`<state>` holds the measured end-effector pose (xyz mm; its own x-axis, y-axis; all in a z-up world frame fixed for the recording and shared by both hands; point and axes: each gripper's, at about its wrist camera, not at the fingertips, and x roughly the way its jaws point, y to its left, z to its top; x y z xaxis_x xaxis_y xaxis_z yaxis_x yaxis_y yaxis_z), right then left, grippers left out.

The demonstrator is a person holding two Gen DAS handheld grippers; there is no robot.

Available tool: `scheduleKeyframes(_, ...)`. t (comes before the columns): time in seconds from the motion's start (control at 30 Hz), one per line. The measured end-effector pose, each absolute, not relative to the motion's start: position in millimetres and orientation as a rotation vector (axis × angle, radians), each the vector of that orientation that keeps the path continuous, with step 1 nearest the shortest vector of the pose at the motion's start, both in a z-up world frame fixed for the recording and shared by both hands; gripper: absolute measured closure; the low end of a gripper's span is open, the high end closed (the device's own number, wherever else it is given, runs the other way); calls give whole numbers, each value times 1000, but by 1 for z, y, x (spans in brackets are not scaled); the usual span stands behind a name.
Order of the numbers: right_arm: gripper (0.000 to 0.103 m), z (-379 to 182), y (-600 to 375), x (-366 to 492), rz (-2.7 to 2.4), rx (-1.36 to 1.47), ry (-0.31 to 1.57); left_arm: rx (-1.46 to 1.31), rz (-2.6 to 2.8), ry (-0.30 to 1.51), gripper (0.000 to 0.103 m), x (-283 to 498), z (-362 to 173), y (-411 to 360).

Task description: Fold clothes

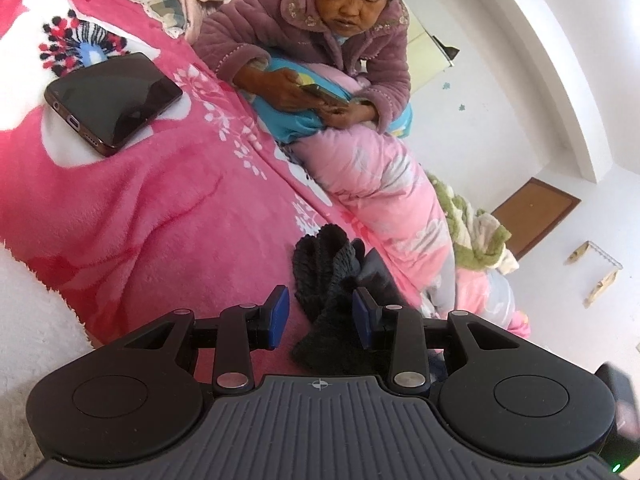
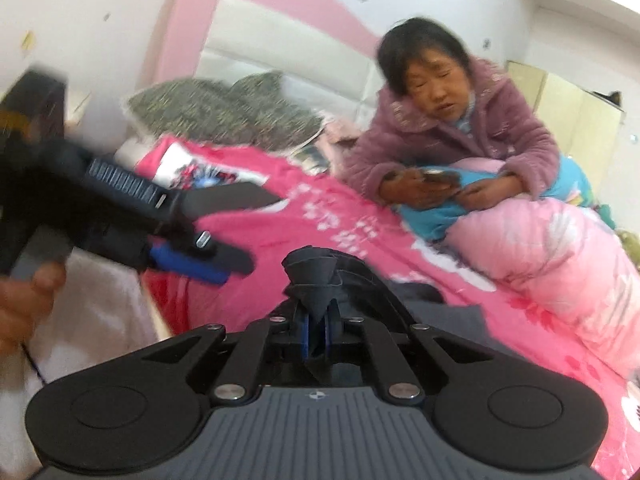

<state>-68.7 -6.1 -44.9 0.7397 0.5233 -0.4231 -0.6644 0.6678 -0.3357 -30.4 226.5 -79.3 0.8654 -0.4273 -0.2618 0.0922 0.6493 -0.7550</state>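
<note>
The left wrist view looks close and slightly down over a pink blanket [image 1: 168, 216] toward a seated person [image 1: 320, 40] at the bed's far side. The right wrist view faces the same person [image 2: 460, 120] from lower, also showing the blanket [image 2: 320, 216] and headboard [image 2: 280, 32].

The left hand-held gripper [image 1: 322, 316] has a matte black body with two round housings like domes, each bearing a flat circular disc. Between them lies a grey ribbed plate marked with a small crosshair. Black linkage arms pivot on silver screws and end in blue pads [image 1: 280, 312]. A small green light glows at its lower right corner. The right hand-held gripper [image 2: 316, 330] is of the same build: black domes, grey ribbed plate, crosshair mark, silver screws, blue pads.
</note>
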Motion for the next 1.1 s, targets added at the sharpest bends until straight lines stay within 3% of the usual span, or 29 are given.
scheduleKeyframes(0.13,86,-61,4,-71,695,-553,329,-795,-321,427,67,-33,-72,223)
scheduleKeyframes(0.23,67,-58,2,-74,727,-530,335,-775,-348,414,57,-32,-64,217)
scheduleKeyframes(0.27,59,-55,-2,-74,747,-507,341,-768,-358,412,48,-31,-62,215)
scheduleKeyframes(0.3,59,-53,-5,-74,767,-483,349,-760,-368,410,42,-30,-59,212)
scheduleKeyframes(0.6,57,-21,-96,-31,852,83,594,-650,-430,449,41,-16,-60,184)
scheduleKeyframes(0.63,54,-16,-110,-23,818,154,607,-637,-421,463,41,-14,-63,182)
scheduleKeyframes(0.7,33,-10,-138,-4,725,308,633,-610,-404,491,41,-12,-68,178)
scheduleKeyframes(0.9,31,-22,-189,64,500,701,828,-626,-382,534,41,-9,-83,182)
scheduleKeyframes(1.1,31,-45,-187,98,394,732,975,-644,-396,546,41,-4,-92,186)
